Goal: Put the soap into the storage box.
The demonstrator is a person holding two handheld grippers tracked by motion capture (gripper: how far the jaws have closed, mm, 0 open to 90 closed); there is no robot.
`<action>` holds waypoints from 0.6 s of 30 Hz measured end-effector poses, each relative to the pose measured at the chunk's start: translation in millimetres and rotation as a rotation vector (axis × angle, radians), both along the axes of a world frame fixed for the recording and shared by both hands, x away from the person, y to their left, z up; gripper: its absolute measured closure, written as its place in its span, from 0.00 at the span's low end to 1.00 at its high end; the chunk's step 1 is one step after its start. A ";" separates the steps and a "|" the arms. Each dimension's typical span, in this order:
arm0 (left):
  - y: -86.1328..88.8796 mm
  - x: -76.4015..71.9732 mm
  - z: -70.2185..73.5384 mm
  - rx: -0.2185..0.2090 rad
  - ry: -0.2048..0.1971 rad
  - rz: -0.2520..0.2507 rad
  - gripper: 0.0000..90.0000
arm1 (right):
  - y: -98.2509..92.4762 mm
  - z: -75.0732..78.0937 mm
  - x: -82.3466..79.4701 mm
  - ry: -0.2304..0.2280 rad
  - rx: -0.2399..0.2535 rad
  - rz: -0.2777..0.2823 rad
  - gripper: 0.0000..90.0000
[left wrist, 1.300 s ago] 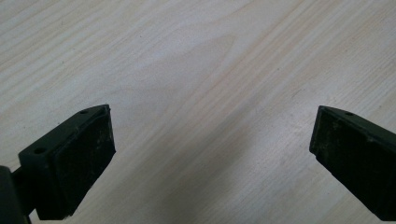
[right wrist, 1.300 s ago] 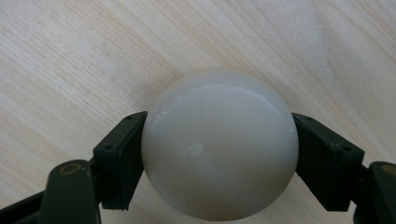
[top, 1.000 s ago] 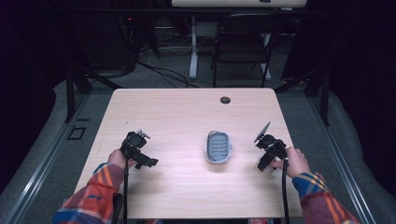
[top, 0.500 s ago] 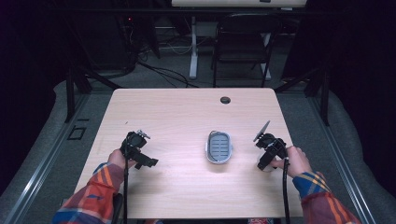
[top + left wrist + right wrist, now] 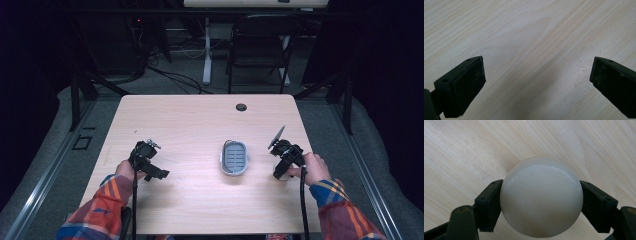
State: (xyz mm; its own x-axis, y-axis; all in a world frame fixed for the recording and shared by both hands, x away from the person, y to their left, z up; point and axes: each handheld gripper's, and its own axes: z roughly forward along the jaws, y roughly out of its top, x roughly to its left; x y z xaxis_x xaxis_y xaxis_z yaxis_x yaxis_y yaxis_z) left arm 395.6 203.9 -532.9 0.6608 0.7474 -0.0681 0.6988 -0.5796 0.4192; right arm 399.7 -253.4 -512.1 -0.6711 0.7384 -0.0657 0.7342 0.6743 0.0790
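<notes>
A glossy white ball (image 5: 541, 197) sits between the two black jaws of my right gripper (image 5: 541, 202), which is shut on it just above the wooden table (image 5: 461, 150). In the high view that right gripper (image 5: 283, 167) is held at the table's right side, to the right of a small grey oval tray (image 5: 234, 157) with a ribbed blue-grey bottom. My left gripper (image 5: 161, 174) hovers at the left side of the table (image 5: 190, 125). Its jaws stand wide apart in the left gripper view, open (image 5: 536, 82) over bare wood with nothing between them.
A round dark cable hole (image 5: 241, 107) lies near the table's far edge. Beyond the table stand a black chair (image 5: 260, 45) and white desk legs (image 5: 206, 50) on a grey floor with cables.
</notes>
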 end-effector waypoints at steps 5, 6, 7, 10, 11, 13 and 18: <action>0.0 0.1 -0.1 0.001 0.001 0.000 0.00 | 5.8 2.8 2.9 -0.008 0.001 0.005 0.27; 0.0 0.1 -0.2 0.001 0.001 0.000 0.00 | 6.9 2.4 3.2 -0.017 0.012 0.004 0.27; 0.0 0.2 -0.2 0.000 0.002 0.000 0.00 | 7.7 5.0 4.9 0.003 -0.011 0.016 0.27; 0.0 0.2 -0.3 0.000 0.003 0.000 0.00 | 9.8 5.4 6.6 -0.007 -0.007 0.021 0.27; -0.1 0.2 -0.4 0.001 0.003 -0.001 0.00 | 10.5 5.5 6.9 -0.010 -0.005 0.021 0.27; -0.2 0.2 -0.3 0.001 0.003 -0.001 0.00 | 12.7 6.5 7.9 -0.008 -0.009 0.022 0.27; -0.1 0.1 -0.2 0.001 0.003 -0.001 0.00 | 16.1 11.6 10.7 -0.007 -0.022 0.033 0.27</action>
